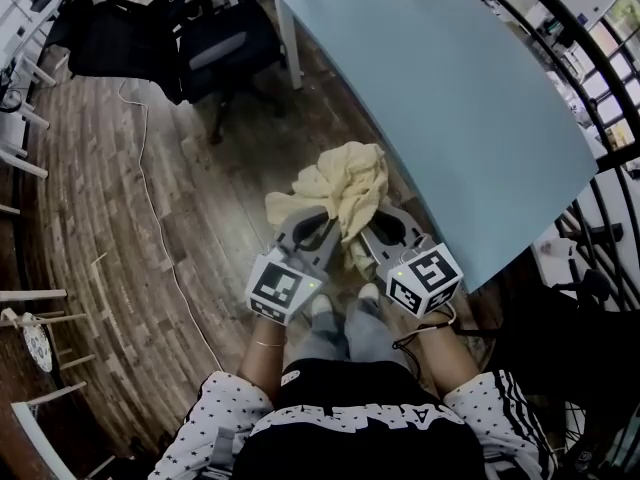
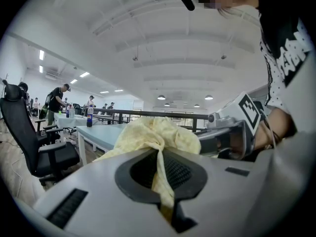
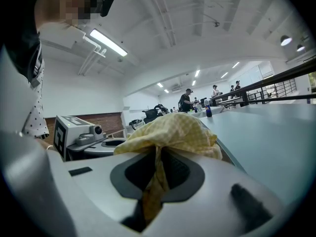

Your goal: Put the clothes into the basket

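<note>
Head view, cloth (image 1: 345, 183): pale yellow, soft and crumpled, bunched at mid-frame over the floor, just beside the table edge.
Head view, left gripper (image 1: 318, 230): grey moulded shell with a marker cube at the rear; clamped on the cloth's lower left fold.
Head view, right gripper (image 1: 372, 230): same build; clamped on the lower right fold.
Head view, table (image 1: 450, 98): smooth light-blue top with a curved edge, upper right of frame.
Head view, floor (image 1: 110, 218): dark wood planks, with a thin white cable (image 1: 150, 208) trailing down the left.
Left gripper view, cloth (image 2: 153, 137): faint check weave; a thin twisted strip nipped at lower centre, the rest heaped above at mid-frame.
Left gripper view, jaws: pressed together on that strip; dark ribbed pads (image 2: 178, 172) set in a rounded recess.
Right gripper view, cloth (image 3: 173, 132): deeper yellow check, domed at centre, with a narrow tail running down.
Right gripper view, jaws: closed tight on the tail, with the same ribbed pads (image 3: 178, 172).
</note>
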Tool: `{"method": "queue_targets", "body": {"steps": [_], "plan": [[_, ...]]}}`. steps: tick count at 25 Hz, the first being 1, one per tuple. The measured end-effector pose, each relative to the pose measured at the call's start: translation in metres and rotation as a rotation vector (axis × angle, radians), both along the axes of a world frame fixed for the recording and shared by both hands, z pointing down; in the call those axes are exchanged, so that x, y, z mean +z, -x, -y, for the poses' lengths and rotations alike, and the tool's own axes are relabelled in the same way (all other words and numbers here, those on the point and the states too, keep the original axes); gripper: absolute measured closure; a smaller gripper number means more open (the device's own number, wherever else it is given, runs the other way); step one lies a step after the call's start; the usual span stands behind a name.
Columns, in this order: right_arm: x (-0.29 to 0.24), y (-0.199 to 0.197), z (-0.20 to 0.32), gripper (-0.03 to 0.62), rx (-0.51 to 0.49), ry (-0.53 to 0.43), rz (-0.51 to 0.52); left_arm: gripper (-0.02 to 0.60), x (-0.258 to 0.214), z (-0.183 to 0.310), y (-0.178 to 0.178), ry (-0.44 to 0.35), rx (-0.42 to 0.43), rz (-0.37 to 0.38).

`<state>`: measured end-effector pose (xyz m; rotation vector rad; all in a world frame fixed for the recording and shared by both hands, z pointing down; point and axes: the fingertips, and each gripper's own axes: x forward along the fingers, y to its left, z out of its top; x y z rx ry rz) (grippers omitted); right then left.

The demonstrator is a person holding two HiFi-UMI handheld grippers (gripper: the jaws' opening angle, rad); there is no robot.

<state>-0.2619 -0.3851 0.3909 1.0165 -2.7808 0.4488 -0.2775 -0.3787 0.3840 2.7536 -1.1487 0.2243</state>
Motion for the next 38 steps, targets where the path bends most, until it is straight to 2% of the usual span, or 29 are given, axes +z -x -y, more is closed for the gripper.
{"method": "queue_targets", "body": {"steps": [15, 38], "plan": [[0.054, -0.01, 0.014, 0.549, -0.007, 0.078, -0.05, 0.557, 0.055, 0.015, -0.01, 0.083, 0.001, -0.01], [0.113, -0.001, 0.02, 0.548, -0.04, 0.175, -0.088, 0.557, 0.115, 0.023, -0.001, 0.17, -0.012, -0.003]]}}
